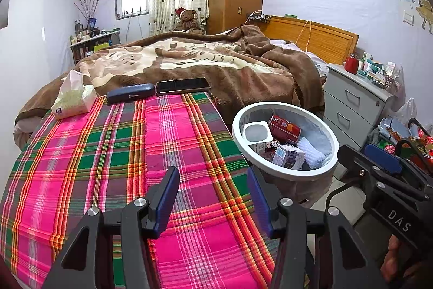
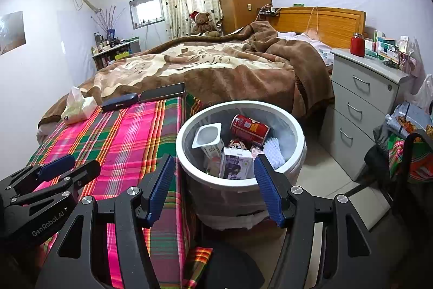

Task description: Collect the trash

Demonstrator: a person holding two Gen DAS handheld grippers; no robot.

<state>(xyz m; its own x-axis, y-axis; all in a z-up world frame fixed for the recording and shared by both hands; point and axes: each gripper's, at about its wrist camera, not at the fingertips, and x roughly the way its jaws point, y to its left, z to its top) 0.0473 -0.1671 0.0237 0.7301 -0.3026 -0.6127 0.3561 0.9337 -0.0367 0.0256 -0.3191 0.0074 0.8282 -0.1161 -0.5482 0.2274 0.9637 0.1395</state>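
A white round trash bin [image 1: 286,172] [image 2: 189,161] stands on the floor beside the bed. In it lie a red can [image 1: 284,128] [image 2: 250,129], a white yogurt cup [image 1: 256,132] [image 2: 207,136], a small carton [image 1: 288,156] [image 2: 236,163] and white foam netting [image 2: 274,152]. My left gripper [image 1: 213,197] is open and empty above the plaid cloth [image 1: 121,153]. My right gripper [image 2: 215,186] is open and empty, just in front of the bin's near rim. The left gripper also shows in the right wrist view [image 2: 70,167].
On the plaid cloth's far edge lie a tissue pack [image 1: 73,99] [image 2: 78,106], a dark glasses case [image 1: 130,95] [image 2: 119,101] and a phone [image 1: 182,85] [image 2: 162,92]. A brown blanket [image 1: 216,64] covers the bed. A grey drawer cabinet [image 2: 362,99] and bags [image 2: 406,148] stand at right.
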